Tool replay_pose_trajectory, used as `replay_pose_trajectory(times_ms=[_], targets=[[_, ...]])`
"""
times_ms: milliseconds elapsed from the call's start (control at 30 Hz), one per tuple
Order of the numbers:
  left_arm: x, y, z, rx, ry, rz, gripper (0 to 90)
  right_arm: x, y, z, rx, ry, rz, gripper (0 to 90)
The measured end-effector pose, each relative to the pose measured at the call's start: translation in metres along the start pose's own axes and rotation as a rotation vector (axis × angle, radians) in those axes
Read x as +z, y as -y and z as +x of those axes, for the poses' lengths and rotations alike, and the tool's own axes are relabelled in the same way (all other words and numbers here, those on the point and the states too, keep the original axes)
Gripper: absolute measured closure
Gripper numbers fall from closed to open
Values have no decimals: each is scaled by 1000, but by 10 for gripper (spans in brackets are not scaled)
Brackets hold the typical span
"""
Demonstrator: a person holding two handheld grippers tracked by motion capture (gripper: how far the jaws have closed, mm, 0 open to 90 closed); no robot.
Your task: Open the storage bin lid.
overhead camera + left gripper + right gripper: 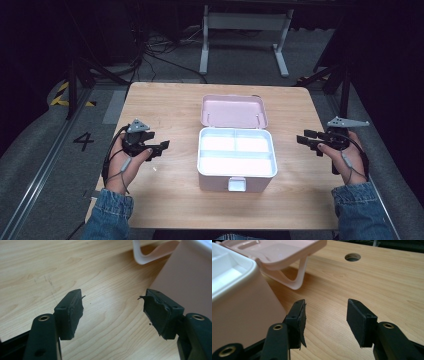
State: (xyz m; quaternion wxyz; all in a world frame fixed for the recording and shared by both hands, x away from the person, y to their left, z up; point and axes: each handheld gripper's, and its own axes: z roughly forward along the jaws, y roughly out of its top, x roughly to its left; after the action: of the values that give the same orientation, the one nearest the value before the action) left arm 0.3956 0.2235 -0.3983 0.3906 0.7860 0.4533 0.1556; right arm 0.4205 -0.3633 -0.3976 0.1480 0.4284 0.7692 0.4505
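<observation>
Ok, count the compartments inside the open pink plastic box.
3. The pink plastic box holds a far-left compartment, a far-right compartment and one long near compartment across its width. All look empty; none seem hidden.

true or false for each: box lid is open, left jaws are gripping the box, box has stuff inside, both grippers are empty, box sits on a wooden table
1. The pink box has its lid open. True.
2. The left gripper grips the box. False: its jaws stand open beside the box, apart from it.
3. The box holds items. False: its white compartments look empty.
4. Both grippers are empty. True: the right gripper also has open jaws with nothing between them.
5. The box sits on a wooden table. True.
</observation>
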Motion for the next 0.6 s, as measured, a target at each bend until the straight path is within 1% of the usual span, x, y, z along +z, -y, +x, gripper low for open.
replay_pose_trajectory(times_ms=[33,67,133,167,200,267,333,367,400,433,500,533,567,600], targets=[[1,2,2,-8,-12,-11,331,1,1,-1,-1,5,2,502],[2,3,5,-22,-27,-11,337,3,3,-3,10,7,7,500],[5,6,8,-54,-39,-16,337,6,5,-5,11,14,14,498],[5,7,9,-61,-44,-12,337,7,7,-6,13,15,16,497],[7,9,11,-76,-38,-17,337,8,7,-6,19,15,22,495],[9,11,14,-103,-26,-11,337,11,9,-8,17,20,30,491],[10,13,15,-117,-17,-13,341,13,11,-8,25,20,33,489],[9,13,16,-107,-11,-33,348,14,12,-8,32,19,34,489],[8,12,16,-118,4,-79,368,15,13,-9,43,19,32,488],[7,11,15,-143,28,-116,372,15,13,-10,54,18,28,485],[4,10,15,-181,74,-145,371,16,14,-11,81,15,18,483],[3,10,15,-184,81,-141,368,16,15,-10,107,15,18,483],[4,10,15,-180,78,-130,369,17,15,-10,104,25,24,483],[4,10,15,-180,78,-130,370,17,15,-10,104,25,24,483]])
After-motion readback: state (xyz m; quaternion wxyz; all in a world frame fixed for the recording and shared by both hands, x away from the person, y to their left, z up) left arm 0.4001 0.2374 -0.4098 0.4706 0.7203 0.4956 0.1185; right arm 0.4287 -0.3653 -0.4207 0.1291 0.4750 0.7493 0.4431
